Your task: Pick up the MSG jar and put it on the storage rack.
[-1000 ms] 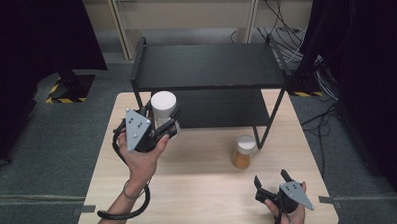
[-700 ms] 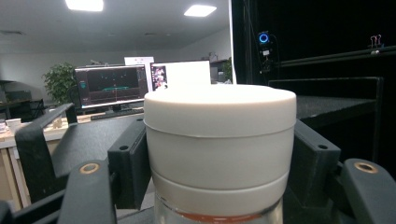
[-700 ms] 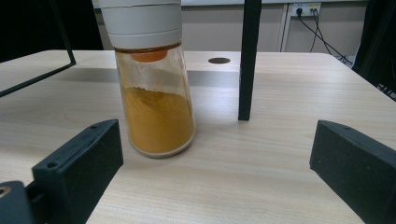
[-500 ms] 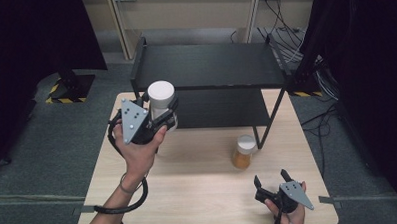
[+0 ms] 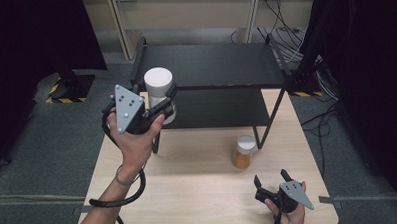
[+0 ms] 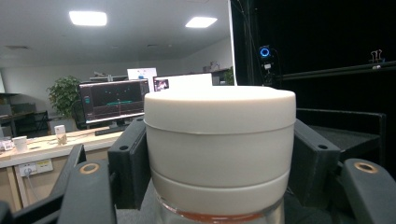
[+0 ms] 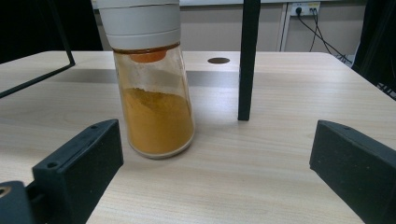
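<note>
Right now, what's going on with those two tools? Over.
Left tool shut on white-capped jar, near the black shelf. Right tool open, low, facing orange spice jar.

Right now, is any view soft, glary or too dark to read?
High view: evenly lit, slightly soft, black curtains swallow the sides. Left gripper view: ceiling lights blown out, white jar lid close up and a little soft. Right gripper view: the clearest, orange-powder spice jar readable, its shadow faint on the wooden table.

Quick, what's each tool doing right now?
Left tool: closed on a white-capped jar, held above the table.
Right tool: open, holding nothing, near the spice jar.
</note>
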